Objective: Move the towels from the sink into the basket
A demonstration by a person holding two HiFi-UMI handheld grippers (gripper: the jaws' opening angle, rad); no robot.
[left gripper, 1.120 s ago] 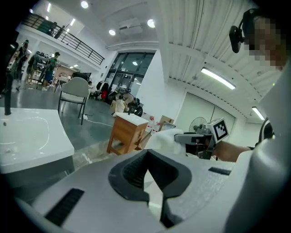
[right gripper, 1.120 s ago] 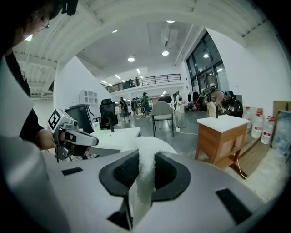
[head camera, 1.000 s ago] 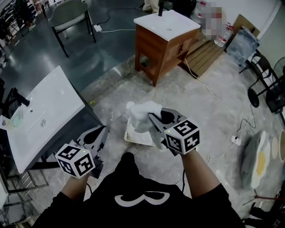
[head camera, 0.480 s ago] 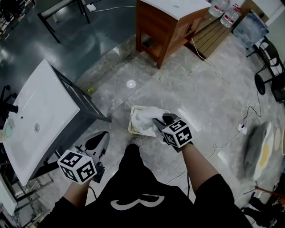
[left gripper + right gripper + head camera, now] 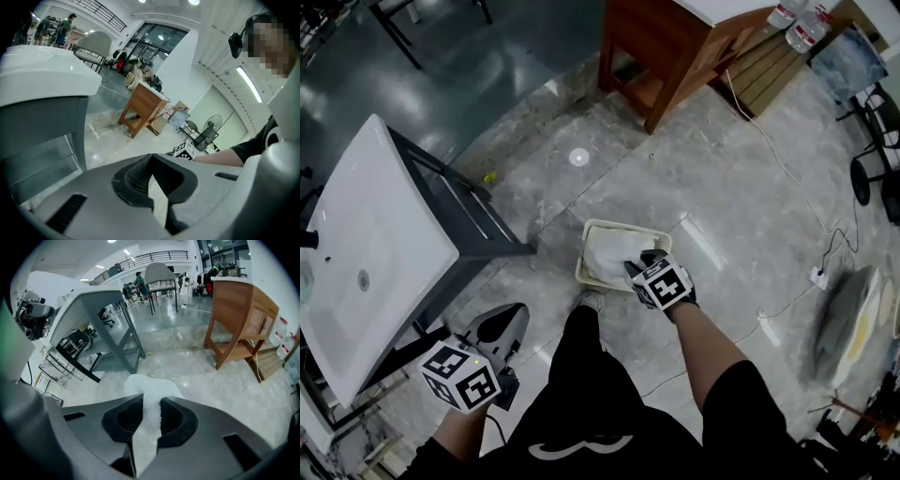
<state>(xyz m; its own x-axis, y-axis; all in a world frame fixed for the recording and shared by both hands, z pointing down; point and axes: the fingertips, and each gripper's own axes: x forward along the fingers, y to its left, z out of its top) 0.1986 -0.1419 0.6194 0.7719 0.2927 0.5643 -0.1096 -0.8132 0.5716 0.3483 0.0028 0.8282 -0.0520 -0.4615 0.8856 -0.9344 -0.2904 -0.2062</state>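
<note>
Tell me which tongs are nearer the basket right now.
Right. The right tongs sit over the basket, clamped on the white towel inside it. The left tongs hang well off to its lower left, beside the sink stand.

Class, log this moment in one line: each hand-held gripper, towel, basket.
left hand-held gripper: shut, empty | right hand-held gripper: shut on towel | towel: at basket mouth, not yet released | basket: on floor

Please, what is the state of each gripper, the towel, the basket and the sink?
basket: upright on the floor, towel inside.
white towel: pinched at one end, bulk inside the basket.
right gripper: jaws shut on the white towel.
left gripper: jaws shut, empty.
sink: no towel visible in it.
</note>
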